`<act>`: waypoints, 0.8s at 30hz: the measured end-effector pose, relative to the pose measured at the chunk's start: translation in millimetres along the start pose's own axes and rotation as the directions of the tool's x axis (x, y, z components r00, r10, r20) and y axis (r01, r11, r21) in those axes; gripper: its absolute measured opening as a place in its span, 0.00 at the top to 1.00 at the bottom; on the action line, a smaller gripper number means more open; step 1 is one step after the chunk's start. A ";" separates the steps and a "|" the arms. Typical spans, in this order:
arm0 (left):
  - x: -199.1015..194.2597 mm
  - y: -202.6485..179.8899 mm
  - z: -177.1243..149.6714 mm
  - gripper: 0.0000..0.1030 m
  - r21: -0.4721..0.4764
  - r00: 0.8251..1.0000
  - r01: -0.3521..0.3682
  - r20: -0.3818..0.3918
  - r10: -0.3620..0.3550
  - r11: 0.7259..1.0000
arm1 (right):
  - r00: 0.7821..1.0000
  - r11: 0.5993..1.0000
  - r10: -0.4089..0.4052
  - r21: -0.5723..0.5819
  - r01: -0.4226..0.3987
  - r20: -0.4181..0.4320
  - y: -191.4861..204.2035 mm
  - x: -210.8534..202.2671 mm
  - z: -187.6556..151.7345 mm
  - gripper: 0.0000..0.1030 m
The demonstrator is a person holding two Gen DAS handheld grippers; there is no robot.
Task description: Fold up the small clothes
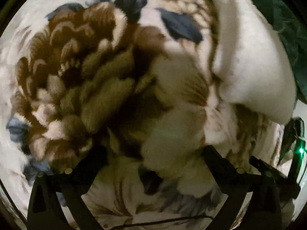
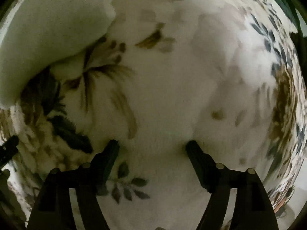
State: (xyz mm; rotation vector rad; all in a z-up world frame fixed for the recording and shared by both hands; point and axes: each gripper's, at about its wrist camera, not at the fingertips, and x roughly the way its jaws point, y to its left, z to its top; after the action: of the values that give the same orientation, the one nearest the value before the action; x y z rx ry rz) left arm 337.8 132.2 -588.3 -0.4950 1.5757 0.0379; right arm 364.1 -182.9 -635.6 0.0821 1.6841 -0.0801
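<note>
Currently, garment: plain cream cloth point(image 1: 253, 61), bunched at far right in the left view, far left point(image 2: 48, 38) in the right view.
Left gripper point(image 1: 153, 153): jaws spread wide, empty, over the blanket.
Right gripper point(image 2: 152, 145): jaws spread, empty, tips against the blanket.
Surface: fleecy floral blanket point(image 1: 80, 67), blurred.

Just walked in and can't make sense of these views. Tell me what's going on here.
A person holds a gripper in each hand over a plush floral blanket. The left gripper is open above the big brown flower print, its fingers spread and empty. The right gripper is also open, hovering close to a paler patch of the same blanket. A plain white cloth lies bunched beside them, untouched. Neither gripper holds anything, so no fold is under way.
</note>
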 end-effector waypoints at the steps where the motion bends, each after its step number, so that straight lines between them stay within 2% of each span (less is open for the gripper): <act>1: 1.5 -1.9 2.0 0.00 -0.008 1.000 -0.017 -0.005 0.017 1.000 | 1.000 1.000 0.000 0.001 0.000 -0.004 0.7 0.8 1.6 0.18; 3: 7.1 -7.8 6.9 0.00 -0.017 0.997 -0.067 -0.023 0.067 0.998 | 1.000 1.000 0.011 0.012 -0.011 -0.018 -2.3 4.3 7.0 0.09; 4: 10.6 -16.2 12.1 0.00 -0.026 0.995 -0.094 -0.035 0.093 0.995 | 1.000 1.000 0.017 0.018 -0.017 -0.021 -2.9 6.7 10.1 0.00; 6: 14.0 -25.2 16.4 0.00 -0.033 0.986 -0.160 -0.055 0.158 0.987 | 0.999 0.999 0.034 0.026 -0.033 -0.037 -7.4 14.2 14.8 0.00; 8: 9.4 -33.3 18.4 0.00 -0.031 0.981 -0.189 -0.047 0.187 0.981 | 0.997 0.998 0.052 0.027 -0.050 -0.057 -12.1 15.1 17.7 0.00; 10: -15.0 -45.5 19.1 0.06 -0.007 0.976 -0.217 0.023 0.217 0.976 | 0.993 0.998 0.066 0.016 -0.064 -0.100 -15.3 12.9 25.0 0.00; 12: -56.1 -65.2 24.8 0.06 0.041 0.953 -0.273 0.150 0.265 0.961 | 0.990 0.995 0.104 0.015 -0.103 -0.090 -23.0 -4.5 31.9 0.20; 13: -73.5 -73.5 30.6 0.06 0.050 0.944 -0.278 0.201 0.264 0.959 | 0.991 0.993 0.117 0.020 -0.116 -0.063 -26.2 -16.4 36.3 0.40; 14: -92.4 -82.8 40.5 0.06 0.060 0.936 -0.267 0.254 0.244 0.962 | 0.991 0.992 0.127 0.023 -0.127 -0.029 -32.1 -31.2 40.4 0.52; 15: -111.6 -96.0 59.0 0.06 0.080 0.926 -0.252 0.309 0.217 0.964 | 0.990 0.990 0.138 0.031 -0.139 0.016 -40.1 -47.8 45.7 0.54; 17: -126.0 -110.4 90.2 0.06 0.108 0.916 -0.236 0.356 0.185 0.966 | 0.981 0.984 0.167 0.050 -0.172 0.099 -52.6 -74.0 60.4 0.58; 19: -131.8 -126.3 134.9 0.06 0.141 0.905 -0.210 0.401 0.138 0.967 | 0.964 0.973 0.212 0.057 -0.224 0.162 -58.0 -97.0 87.1 0.58; 20: -126.1 -135.2 162.2 0.10 0.161 0.902 -0.204 0.414 0.121 0.966 | 0.955 0.967 0.234 0.057 -0.248 0.184 -58.9 -103.9 99.6 0.58; 21: -119.8 -135.3 178.5 0.27 0.174 0.906 -0.192 0.410 0.106 0.966 | 0.946 0.962 0.250 0.057 -0.267 0.205 -58.6 -109.6 112.7 0.58; 22: -112.6 -135.3 192.5 0.36 0.184 0.915 -0.177 0.393 0.092 0.967 | 0.938 0.957 0.268 0.052 -0.285 0.221 -58.0 -114.3 130.0 0.58; 23: -103.7 -139.5 213.4 0.41 0.196 0.928 -0.160 0.364 0.079 0.967 | 0.928 0.951 0.287 0.043 -0.305 0.238 -54.3 -118.9 146.0 0.58; 24: -91.0 -145.2 230.6 0.41 0.210 0.941 -0.152 0.329 0.077 0.966 | 0.919 0.949 0.296 0.030 -0.314 0.259 -49.1 -123.0 161.8 0.58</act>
State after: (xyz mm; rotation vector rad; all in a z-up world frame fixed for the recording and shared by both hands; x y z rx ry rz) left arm 602.0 101.6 -479.8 -0.1980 1.2689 0.0208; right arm 533.2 -248.9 -531.7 0.3734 1.3968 0.0832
